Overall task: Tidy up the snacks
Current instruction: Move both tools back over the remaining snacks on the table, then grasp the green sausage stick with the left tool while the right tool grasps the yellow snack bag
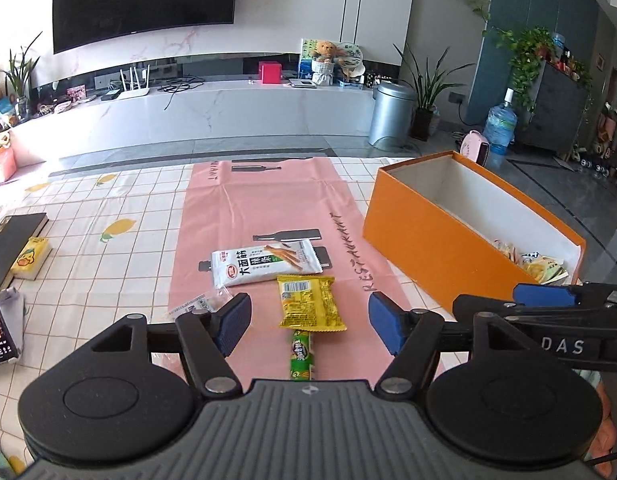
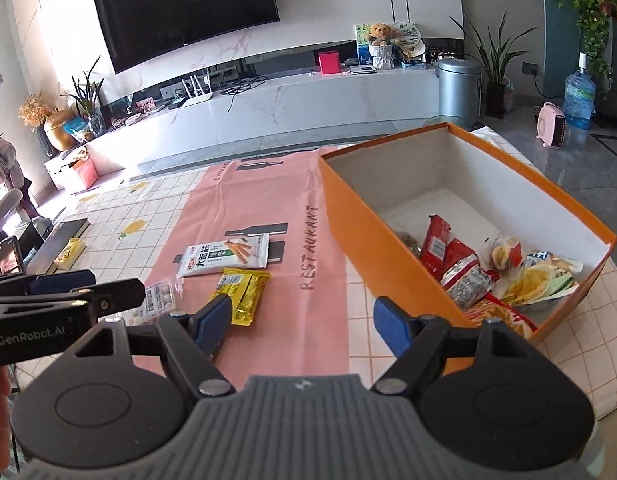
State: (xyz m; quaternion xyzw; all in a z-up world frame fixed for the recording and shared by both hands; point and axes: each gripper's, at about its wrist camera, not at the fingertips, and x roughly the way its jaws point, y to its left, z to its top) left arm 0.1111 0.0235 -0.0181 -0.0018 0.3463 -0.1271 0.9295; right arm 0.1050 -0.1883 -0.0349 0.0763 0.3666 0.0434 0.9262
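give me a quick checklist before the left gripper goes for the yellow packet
1. Left gripper empty with jaws wide apart: ok.
2. Yellow packet lies flat on the pink mat, lined up between the jaws: ok.
3. Neighbours clear: not ok. The green stick snack touches its near end and the white packet sits at its far end.
4. Orange box open with bare floor at its far end: ok.
5. Right gripper empty, jaws open, out of the left one's path: ok.
6. Clear snack bag beside the left jaws, may get bumped: cannot tell.
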